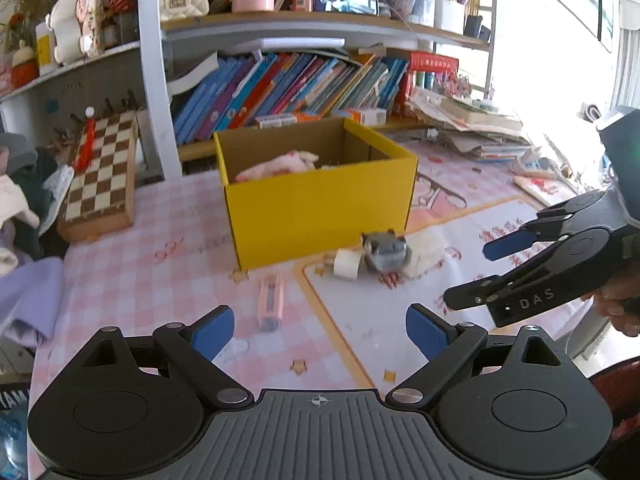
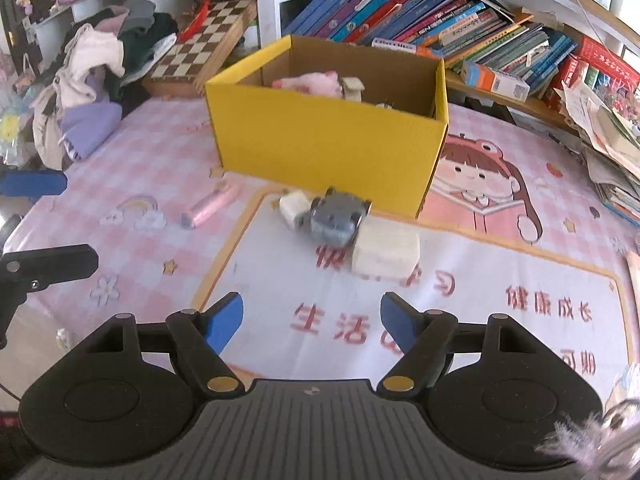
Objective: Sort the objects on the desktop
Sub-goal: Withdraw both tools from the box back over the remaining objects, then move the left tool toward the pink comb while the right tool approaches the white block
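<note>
Toy car [image 2: 337,219] lies beyond empty right gripper [image 2: 312,322].

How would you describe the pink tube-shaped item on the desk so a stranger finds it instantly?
Start at the yellow cardboard box on the pink checked table mat. Just before its near-left corner lies the pink tube-shaped item, alone on the checks, unlike the grey toy clustered with white things.

The yellow box [image 2: 328,136] hides most of its contents; the grey toy [image 2: 336,218] is blurred.
</note>
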